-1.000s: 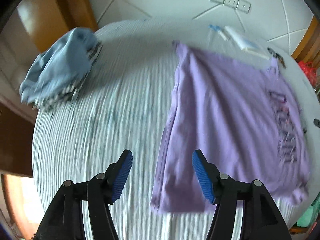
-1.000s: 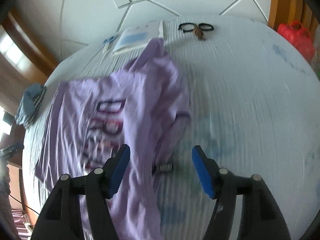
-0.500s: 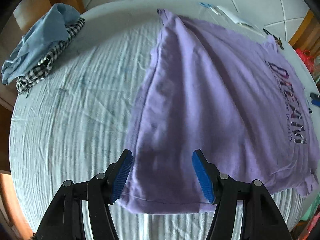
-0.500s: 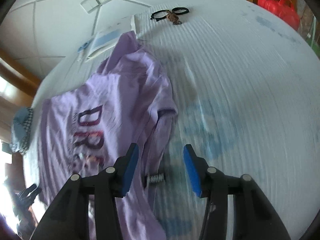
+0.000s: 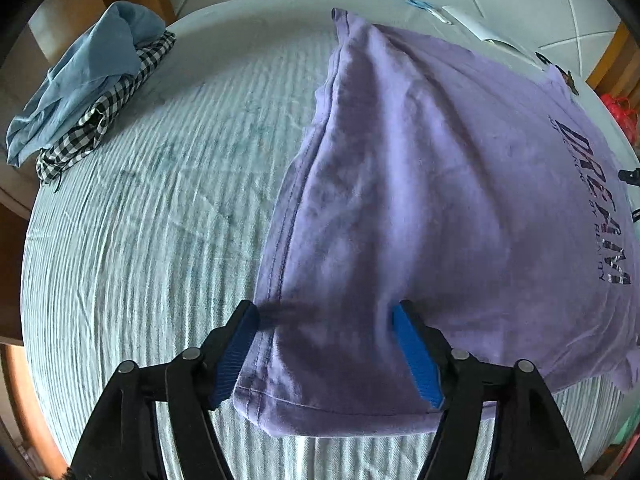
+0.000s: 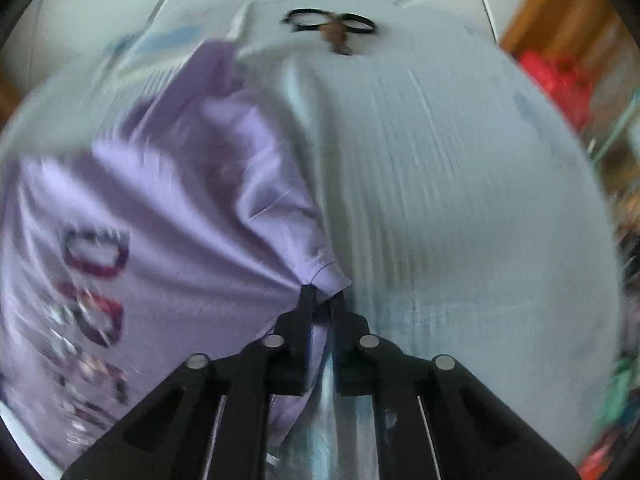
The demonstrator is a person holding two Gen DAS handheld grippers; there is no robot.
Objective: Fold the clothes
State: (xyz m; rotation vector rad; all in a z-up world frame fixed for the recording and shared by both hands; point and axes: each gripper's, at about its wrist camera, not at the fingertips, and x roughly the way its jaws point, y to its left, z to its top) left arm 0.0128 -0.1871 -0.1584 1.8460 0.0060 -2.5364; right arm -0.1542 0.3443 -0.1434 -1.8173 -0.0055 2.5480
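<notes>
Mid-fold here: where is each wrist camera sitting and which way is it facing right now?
Left wrist: on the left hand-held gripper, looking forward over the purple T-shirt toward the blue and checked clothes; its open blue-padded fingers straddle the hem corner.
Right wrist: on the right hand-held gripper, facing the scissors; fingers shut on the shirt sleeve.
Shared: the T-shirt, striped sheet, scissors.

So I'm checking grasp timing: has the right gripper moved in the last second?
Yes. The right gripper has closed in on the purple T-shirt and shut on its sleeve hem; the scissors ahead look nearer than before.
</notes>
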